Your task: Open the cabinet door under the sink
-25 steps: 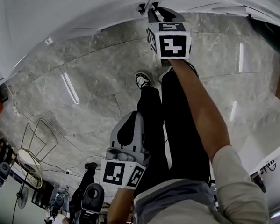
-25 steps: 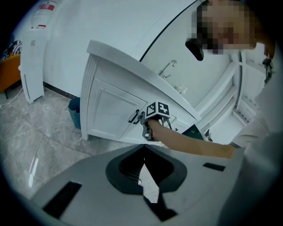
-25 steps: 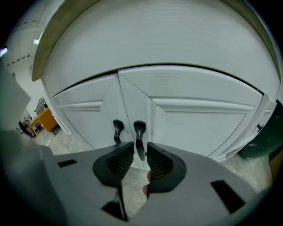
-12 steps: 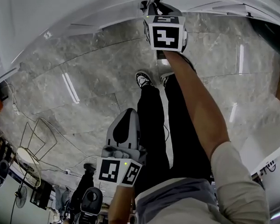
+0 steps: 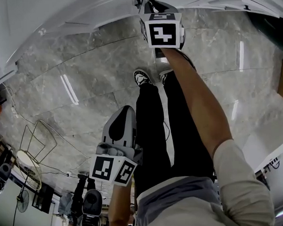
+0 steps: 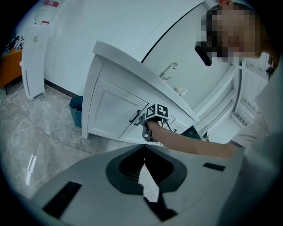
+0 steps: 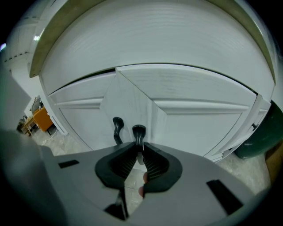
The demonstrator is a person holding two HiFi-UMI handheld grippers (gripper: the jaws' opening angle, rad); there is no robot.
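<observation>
- Grey marbled floor (image 5: 84,103) fills the head view, with the white sink cabinet (image 6: 110,106) along its top edge and a faucet (image 6: 170,68) rising above the counter in the left gripper view.
- Two dark handles sit side by side at the middle of the cabinet front; the cabinet door (image 7: 199,128) to be opened is the panel on the right in the right gripper view.
- The right gripper (image 7: 139,147) is at that door, its jaws pinched on the stem of the door handle (image 7: 139,130), while the neighbouring handle (image 7: 117,126) stays free just beside it.
- The left gripper (image 6: 143,148) hangs low and well apart from the cabinet, jaws pressed together with nothing between them.
- Progress, as I judge it: the grasp is made, but the pull is barely begun, if at all. Swinging the door outward is the whole remaining job.
- Hard to read: wide-angle bending warps the panel lines, so whether the door has left its frame cannot be told. The hinges and the cabinet's inside are not visible.
- The head view cuts off the cabinet front, and the person's arm covers part of it from the left.
</observation>
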